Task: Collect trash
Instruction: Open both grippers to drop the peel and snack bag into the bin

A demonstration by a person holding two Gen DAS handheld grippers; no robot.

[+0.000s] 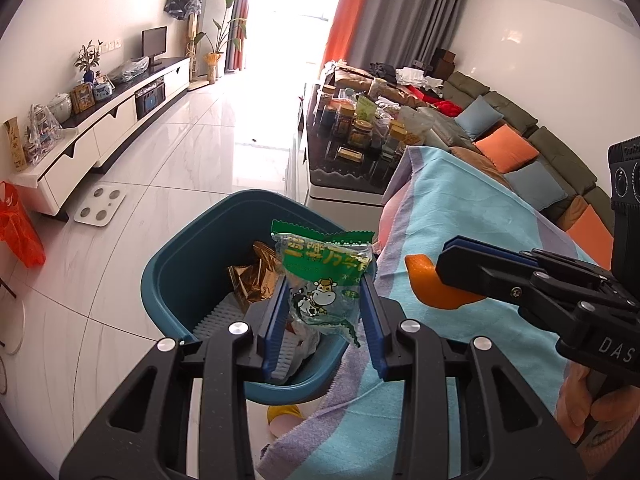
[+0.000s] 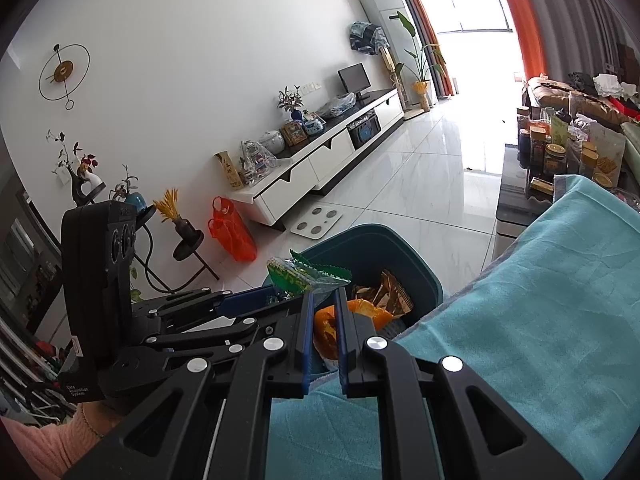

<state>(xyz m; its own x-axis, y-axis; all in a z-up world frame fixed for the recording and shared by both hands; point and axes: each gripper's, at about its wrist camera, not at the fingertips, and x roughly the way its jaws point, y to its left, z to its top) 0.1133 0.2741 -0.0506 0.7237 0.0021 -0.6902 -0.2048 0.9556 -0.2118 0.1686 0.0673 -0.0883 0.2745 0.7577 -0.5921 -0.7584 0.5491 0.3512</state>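
Low in the left wrist view, our left tongs [image 1: 326,308] pinch a crinkled clear-and-green plastic snack wrapper with a cartoon cow [image 1: 324,280] above the teal plastic bin [image 1: 180,268], which already holds a gold foil wrapper [image 1: 252,280]. At centre right, our right tongs [image 2: 324,320], nearly closed, grip a curled piece of orange peel [image 1: 424,284] over the light-blue cloth on the counter [image 1: 460,216] beside the bin.
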